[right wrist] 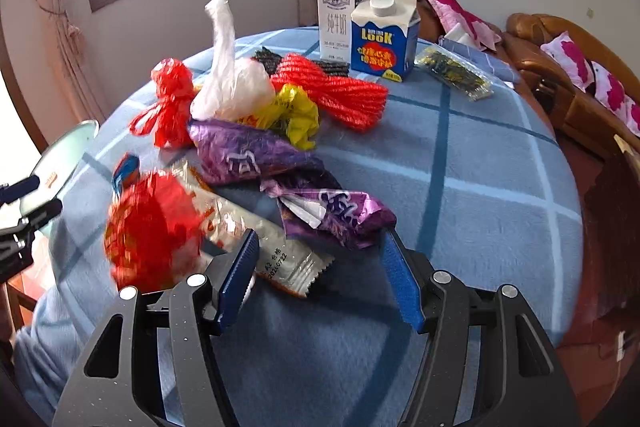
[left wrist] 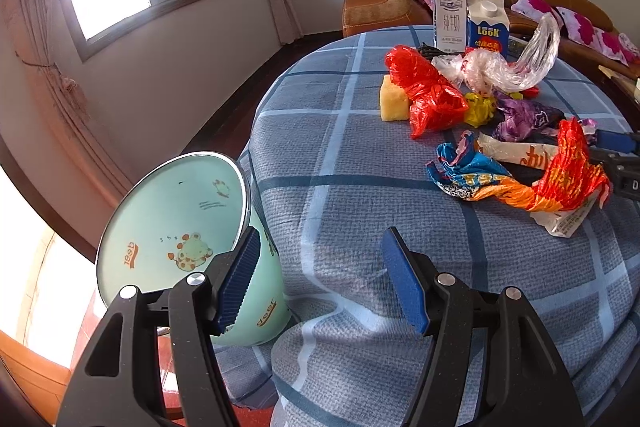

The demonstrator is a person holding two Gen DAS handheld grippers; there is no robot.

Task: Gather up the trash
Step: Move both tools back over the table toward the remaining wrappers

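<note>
The left tool (left wrist: 320, 277) hung with its jaws apart and nothing between them, over the near edge of the surface (left wrist: 340, 155); its left finger stood just in front of the green bin (left wrist: 176, 227), which tilted beside the surface's edge. The right tool (right wrist: 320, 277) was also spread, its jaws apart over the trash; the clear wrapper (right wrist: 276, 255) lay between the fingers, though whether a pad touched it was hard to tell. A blurred red wrapper (right wrist: 152, 227) sat just left of it; two purple wrappers (right wrist: 248, 155) lay beyond, then a yellow wad (right wrist: 298, 115), a white bag (right wrist: 228, 83), a red bag (right wrist: 172, 103) and red netting (right wrist: 336, 91); two cartons (right wrist: 384, 35) stood upright at the far side.
</note>
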